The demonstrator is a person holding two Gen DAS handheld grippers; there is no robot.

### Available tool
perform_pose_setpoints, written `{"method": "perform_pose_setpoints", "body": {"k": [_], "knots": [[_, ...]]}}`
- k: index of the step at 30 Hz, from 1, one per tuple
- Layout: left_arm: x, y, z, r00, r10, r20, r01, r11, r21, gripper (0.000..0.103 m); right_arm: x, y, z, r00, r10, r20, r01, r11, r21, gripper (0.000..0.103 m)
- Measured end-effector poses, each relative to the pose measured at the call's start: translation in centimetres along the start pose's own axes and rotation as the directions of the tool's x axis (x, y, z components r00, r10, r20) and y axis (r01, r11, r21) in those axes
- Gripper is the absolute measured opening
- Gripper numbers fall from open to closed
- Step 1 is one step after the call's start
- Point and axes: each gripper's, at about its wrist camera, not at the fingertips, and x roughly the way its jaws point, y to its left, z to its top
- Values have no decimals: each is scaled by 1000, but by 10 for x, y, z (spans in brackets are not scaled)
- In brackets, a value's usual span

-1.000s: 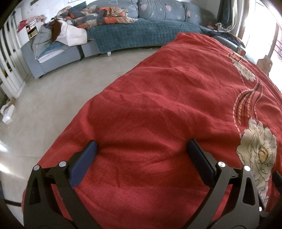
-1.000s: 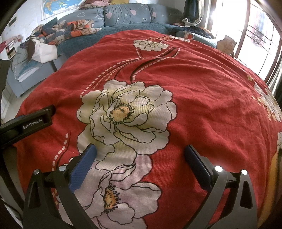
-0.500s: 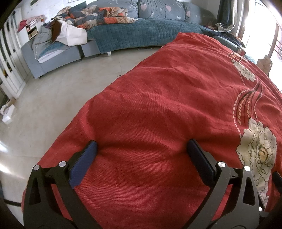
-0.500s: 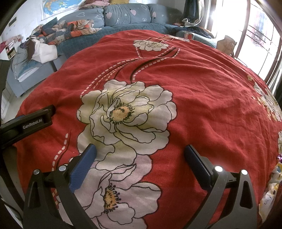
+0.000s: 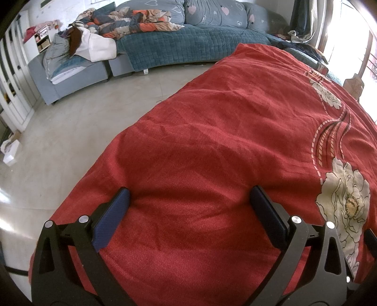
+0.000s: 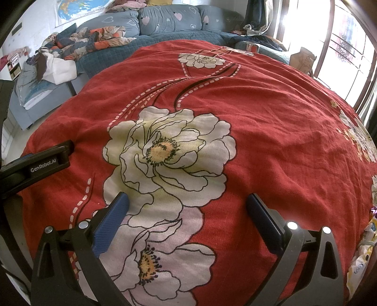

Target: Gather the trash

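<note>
- Several crumpled wrappers (image 6: 362, 247), yellow-and-white with a bit of pink foil above them, lie at the far right edge of your right wrist view, on the red cover well to the right of the right finger and level with it; the lens rim cuts them off, so you cannot tell how many there are.
- Your right gripper (image 6: 187, 211) has its jaws spread wide with nothing between them, both blue pads hanging over the red floral bedspread (image 6: 271, 122).
- Between those jaws sits a pink printed flower, and just ahead of them a large white flower (image 6: 169, 150) with a yellow centre.
- Your left gripper (image 5: 189, 204) is likewise released and empty, its fingers over a plain red stretch of the same bedspread near its left edge.
- To the left of the left jaw you see bare pale floor (image 5: 70, 131); to the right of the right jaw, another white flower print.
- Part of the left gripper's black body, marked GenRobot.AI, shows left of your right gripper's jaws.
- Far ahead of both jaws stands a blue-grey sofa (image 5: 193, 40) with heart-print cushions, and a heap of rumpled bedding (image 5: 132, 21) on it.
</note>
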Motion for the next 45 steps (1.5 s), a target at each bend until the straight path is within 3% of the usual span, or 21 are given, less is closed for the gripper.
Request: {"method": "perform_pose_setpoints", "body": {"k": [45], "knots": [[1,-1,0,1000,-7,3,7,1000,-4,93,0,1,0,1000,-1,1,1,1000,0,98]]}}
